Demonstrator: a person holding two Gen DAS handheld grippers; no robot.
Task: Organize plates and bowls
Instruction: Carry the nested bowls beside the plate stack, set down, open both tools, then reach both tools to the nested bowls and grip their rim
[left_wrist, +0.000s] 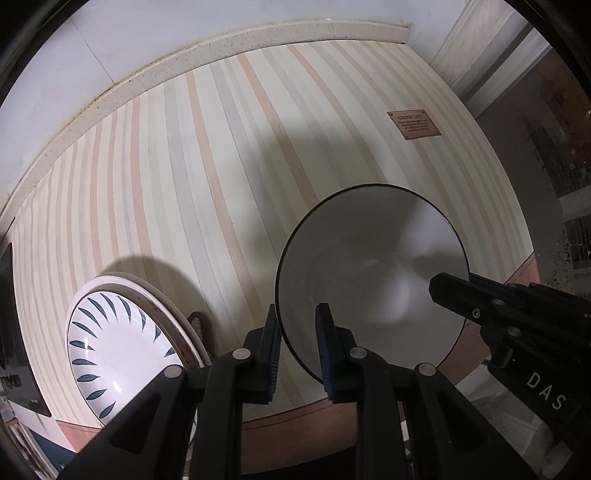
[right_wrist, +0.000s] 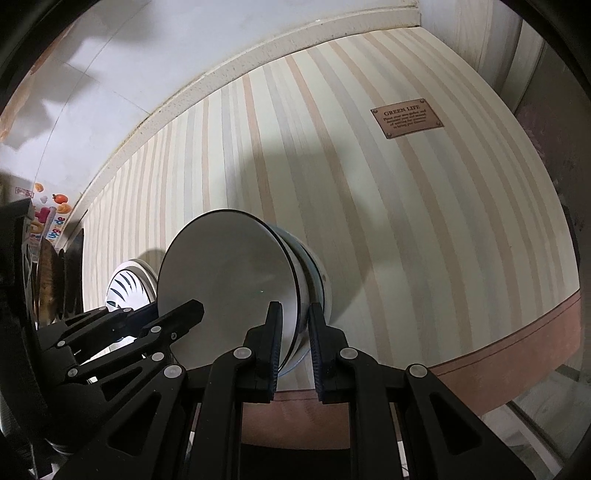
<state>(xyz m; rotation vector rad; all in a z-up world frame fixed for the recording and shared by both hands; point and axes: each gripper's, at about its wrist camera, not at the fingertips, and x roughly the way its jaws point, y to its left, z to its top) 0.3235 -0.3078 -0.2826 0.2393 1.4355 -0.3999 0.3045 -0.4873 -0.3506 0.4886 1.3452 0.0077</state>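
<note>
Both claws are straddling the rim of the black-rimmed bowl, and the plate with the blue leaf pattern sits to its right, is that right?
Not quite: the leaf-patterned plate sits to the left of the bowl, as the left wrist view shows. The left claw and right claw do straddle its rim.

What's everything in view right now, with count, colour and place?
bowl: one, white with a dark rim, tilted near the table's front edge, its rim between the fingers of both tools
leaf-pattern plate: one, white with dark blue leaves, to the bowl's left
striped table: one, cream, tan and grey
plaque: one, brown, reads GREEN LIFE, far right on the table
left tool: black, fingers either side of the bowl's rim
right tool: black, fingers either side of the opposite rim
</note>
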